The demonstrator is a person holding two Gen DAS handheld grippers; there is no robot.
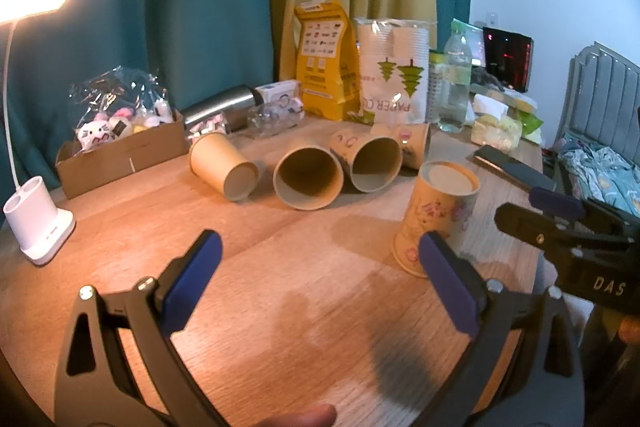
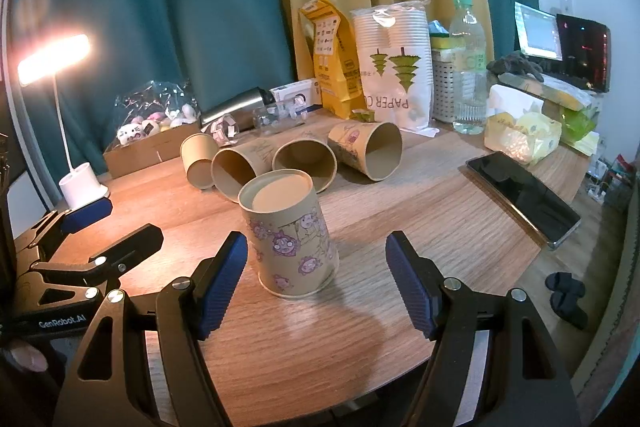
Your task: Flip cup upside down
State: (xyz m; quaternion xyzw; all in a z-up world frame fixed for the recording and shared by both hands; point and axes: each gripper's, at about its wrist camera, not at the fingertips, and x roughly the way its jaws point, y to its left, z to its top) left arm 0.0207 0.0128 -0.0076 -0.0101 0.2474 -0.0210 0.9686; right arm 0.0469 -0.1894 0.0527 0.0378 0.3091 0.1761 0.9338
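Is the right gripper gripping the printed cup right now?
No: the right gripper is open, its fingers standing clear on either side of the printed cup, which sits base-up on the table.

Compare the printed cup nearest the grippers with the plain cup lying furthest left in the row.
The printed cup stands upside down, base up and rim on the table; the plain cup lies on its side, base towards the cameras. The printed cup carries purple cartoon figures; the plain cup shows bare brown paper. The printed cup sits apart in front of the right hand-held gripper; the plain cup is back in the row. Both are paper cups.
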